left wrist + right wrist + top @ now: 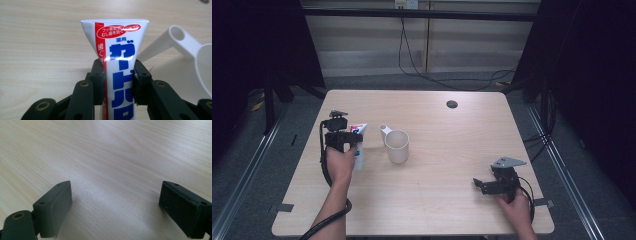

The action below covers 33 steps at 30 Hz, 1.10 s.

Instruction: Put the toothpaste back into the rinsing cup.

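A white plastic toothpaste tube point(120, 65), glossy, with a flat crimped end fanning wide, a red stripe down one edge and bold blue Japanese lettering, is clamped between the jaws of the left gripper point(119, 75). The black jaws press both sides of the tube's narrower body, and the crimped end points away from the hand. In the high view the tube point(358, 142) and left gripper point(343, 140) sit just left of the mug point(397, 146), a smooth cream-white cylinder standing upright on the pale wood-grain table point(452, 150). The mug's mouth shows a plain pale inside, and I cannot tell whether it holds anything. A flat handle with a round hole juts from the mug's rim toward the tube.

The right gripper point(484, 185) lies well to the right of the mug, near the table's front edge, with its matte black rectangular jaws spread wide over bare wood point(115, 202).

A dark round grommet point(452, 104) is set in the tabletop beyond the mug.
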{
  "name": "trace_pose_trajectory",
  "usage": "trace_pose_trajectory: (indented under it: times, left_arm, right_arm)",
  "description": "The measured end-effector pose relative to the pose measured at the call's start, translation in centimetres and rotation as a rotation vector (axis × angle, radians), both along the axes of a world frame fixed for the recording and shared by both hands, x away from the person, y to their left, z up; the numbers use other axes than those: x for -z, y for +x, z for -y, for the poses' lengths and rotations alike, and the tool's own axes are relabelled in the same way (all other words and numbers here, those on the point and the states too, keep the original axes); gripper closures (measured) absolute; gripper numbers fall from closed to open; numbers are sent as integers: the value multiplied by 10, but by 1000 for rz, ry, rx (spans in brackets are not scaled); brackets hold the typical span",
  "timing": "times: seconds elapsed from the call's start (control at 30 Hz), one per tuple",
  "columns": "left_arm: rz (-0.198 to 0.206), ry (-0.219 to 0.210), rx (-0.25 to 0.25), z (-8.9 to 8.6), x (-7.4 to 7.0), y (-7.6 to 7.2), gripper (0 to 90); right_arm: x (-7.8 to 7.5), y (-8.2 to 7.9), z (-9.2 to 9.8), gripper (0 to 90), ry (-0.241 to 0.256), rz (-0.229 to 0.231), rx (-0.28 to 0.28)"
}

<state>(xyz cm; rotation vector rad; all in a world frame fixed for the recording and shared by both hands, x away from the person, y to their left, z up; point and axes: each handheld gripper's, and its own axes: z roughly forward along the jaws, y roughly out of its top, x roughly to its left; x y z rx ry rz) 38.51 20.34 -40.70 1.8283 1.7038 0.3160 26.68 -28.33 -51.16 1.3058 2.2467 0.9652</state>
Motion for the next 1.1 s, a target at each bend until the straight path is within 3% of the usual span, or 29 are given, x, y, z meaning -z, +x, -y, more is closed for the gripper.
trace_pose_trajectory:
  times: [0.43, 0.67, 1.1]
  left_arm:
    - [146, -22, 28, 6, -19, -6, 682]
    - [198, -26, 63, 16, -33, -5, 682]
    - [291, -34, 82, 34, -47, -4, 682]
  right_arm:
    - [0, 0, 0, 107, 0, 0, 0]
    - [0, 0, 0, 107, 0, 0, 0]
    - [0, 0, 0, 107, 0, 0, 0]
